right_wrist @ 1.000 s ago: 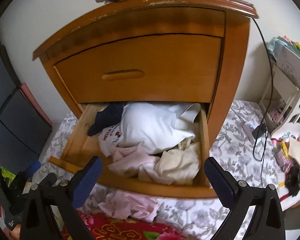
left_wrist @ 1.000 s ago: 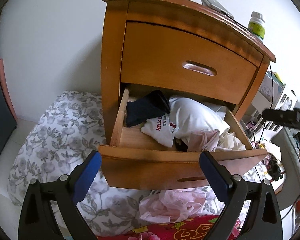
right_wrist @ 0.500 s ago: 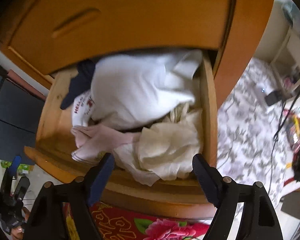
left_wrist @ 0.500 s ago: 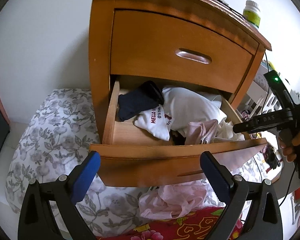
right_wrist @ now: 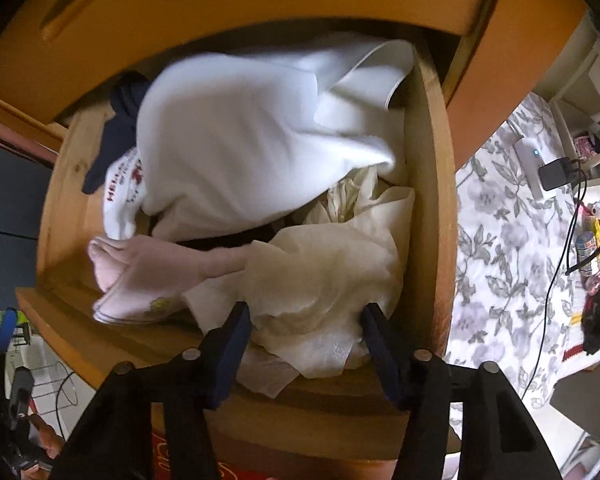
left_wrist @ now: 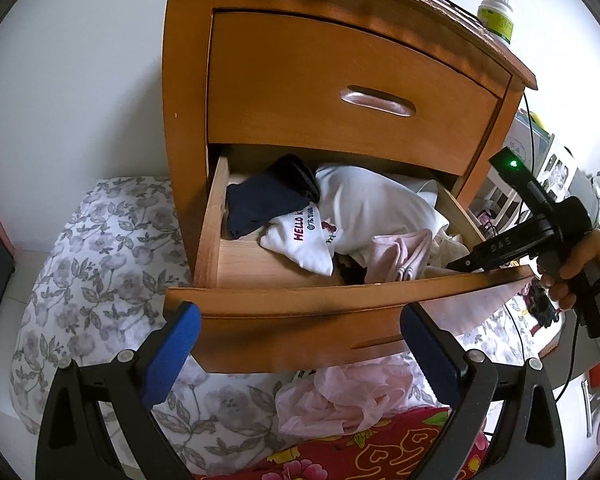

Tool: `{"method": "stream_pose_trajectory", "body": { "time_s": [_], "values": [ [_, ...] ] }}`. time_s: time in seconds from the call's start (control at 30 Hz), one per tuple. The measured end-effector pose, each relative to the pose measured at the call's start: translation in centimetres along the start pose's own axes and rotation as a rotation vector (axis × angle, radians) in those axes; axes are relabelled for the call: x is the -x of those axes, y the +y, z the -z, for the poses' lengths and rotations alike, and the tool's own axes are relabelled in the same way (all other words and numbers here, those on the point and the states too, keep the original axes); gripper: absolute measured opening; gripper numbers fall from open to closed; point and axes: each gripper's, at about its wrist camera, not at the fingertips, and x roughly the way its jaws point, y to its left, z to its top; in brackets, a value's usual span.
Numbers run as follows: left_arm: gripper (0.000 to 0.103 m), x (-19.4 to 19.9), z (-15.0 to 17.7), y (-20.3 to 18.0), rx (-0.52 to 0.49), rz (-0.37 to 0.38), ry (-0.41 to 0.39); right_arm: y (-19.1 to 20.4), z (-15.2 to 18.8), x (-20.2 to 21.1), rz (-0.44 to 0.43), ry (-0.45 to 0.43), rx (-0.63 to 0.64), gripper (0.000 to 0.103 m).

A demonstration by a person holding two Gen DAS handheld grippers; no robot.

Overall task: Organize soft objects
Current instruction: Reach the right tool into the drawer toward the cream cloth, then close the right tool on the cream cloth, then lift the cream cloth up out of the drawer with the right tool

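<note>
The lower drawer [left_wrist: 300, 300] of the nightstand [left_wrist: 188, 80] stands pulled out, still a jumble: a big white garment [right_wrist: 240, 140] mid-drawer, a cream cloth [right_wrist: 332, 272] at 5 o'clock, a pink piece [right_wrist: 148, 276] at 7, a navy one [left_wrist: 260, 204] at 10. Nothing looks sorted yet. The right gripper [right_wrist: 304, 340] is closing around the cream cloth, not yet pinching. The left gripper [left_wrist: 300, 352] hangs wide, empty, above 1 pink garment [left_wrist: 340, 396] on the floor covering.

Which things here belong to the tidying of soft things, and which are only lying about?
Job:
- cream cloth, between the closing right gripper
- white garment
- pink cloth
- open drawer

Lying about:
- bottle
- cables
</note>
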Motion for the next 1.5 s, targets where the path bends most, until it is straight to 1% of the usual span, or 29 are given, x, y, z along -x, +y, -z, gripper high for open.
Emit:
{"method": "stream_pose_trajectory", "body": {
  "time_s": [0.13, 0.27, 0.33, 0.37, 0.43, 0.53, 0.7, 0.93, 1.07, 1.23, 1.5],
  "values": [
    [0.100, -0.2, 0.1, 0.1, 0.002, -0.002, 0.009, -0.1, -0.2, -0.8, 0.021, 0.017, -0.005, 0.050],
    [0.100, -0.4, 0.1, 0.2, 0.003, 0.000, 0.012, 0.1, -0.4, -1.3, 0.022, 0.015, -0.013, 0.042],
    [0.100, -0.5, 0.1, 0.2, 0.003, -0.002, 0.015, 0.0, -0.3, -1.4, 0.025, 0.008, -0.014, 0.034],
    [0.100, -0.5, 0.2, 0.3, 0.003, -0.002, 0.017, 0.0, -0.3, -1.4, 0.028, -0.002, -0.017, 0.032],
    [0.100, -0.6, 0.2, 0.4, 0.004, -0.001, 0.020, -0.2, -0.4, -1.4, 0.029, -0.022, -0.022, 0.022],
    [0.100, -0.6, 0.3, 0.3, -0.002, -0.002, 0.022, -0.2, -0.3, -1.1, 0.042, -0.051, -0.005, 0.014],
    [0.100, -0.6, 0.3, 0.3, -0.001, 0.004, 0.027, 0.2, 0.4, -0.2, 0.040, -0.095, 0.018, 0.010],
    [0.100, -0.5, 0.4, 0.2, 0.000, 0.008, 0.034, 0.8, 1.5, 2.8, 0.029, -0.207, 0.031, 0.009],
    [0.100, -0.3, 0.5, 0.0, -0.003, 0.008, 0.036, 1.2, 1.8, 4.6, 0.025, -0.263, 0.041, 0.009],
    [0.100, 0.1, 0.5, -0.1, -0.003, 0.003, 0.037, 1.6, 2.1, 7.7, 0.004, -0.355, 0.037, 0.009],
    [0.100, 0.6, 0.5, -0.3, -0.007, -0.004, 0.041, 2.2, 2.9, 11.3, -0.020, -0.459, 0.036, 0.009]
  ]
}}
